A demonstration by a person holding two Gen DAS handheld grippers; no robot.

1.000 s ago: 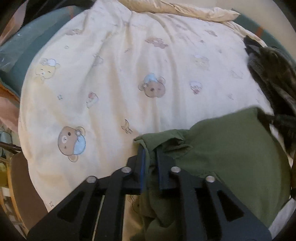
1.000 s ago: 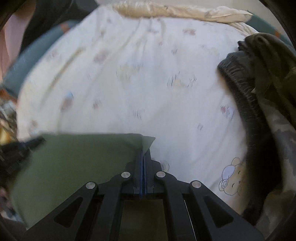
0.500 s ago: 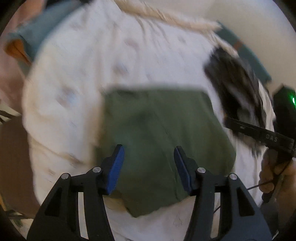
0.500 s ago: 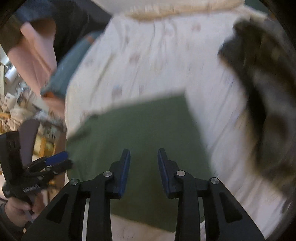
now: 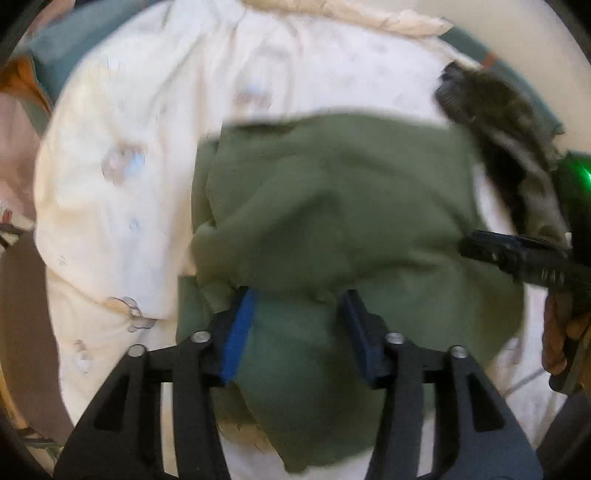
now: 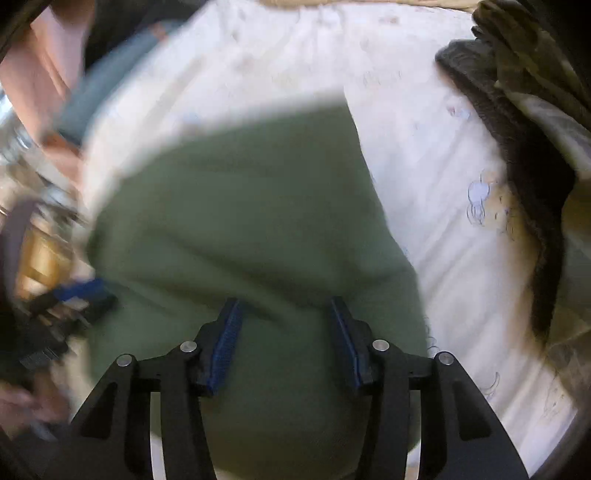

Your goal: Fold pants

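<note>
Your left gripper (image 5: pixel 297 299) hangs wide apart just over the near part of the green pants (image 5: pixel 332 206), its blue pads (image 5: pixel 240 332) gripping nothing. Your right gripper (image 6: pixel 284 314) is spread just as wide above the same cloth (image 6: pixel 240 206), also with nothing between its pads (image 6: pixel 225 343). The pants lie in a folded, slightly rumpled block on the cream bedspread (image 5: pixel 122 206) printed with small bears; their near edge droops toward you and their far edge runs fairly straight across the spread. In the left wrist view your right gripper (image 5: pixel 517 254) shows at the pants' right side, with your hand (image 5: pixel 557 332) behind it. Just beyond, to the right, a heap of dark clothes (image 6: pixel 524 155) sits on the bedspread beside the pants. Farther off, a pale pillow (image 5: pixel 369 22) lies along the head of the bed.
</note>
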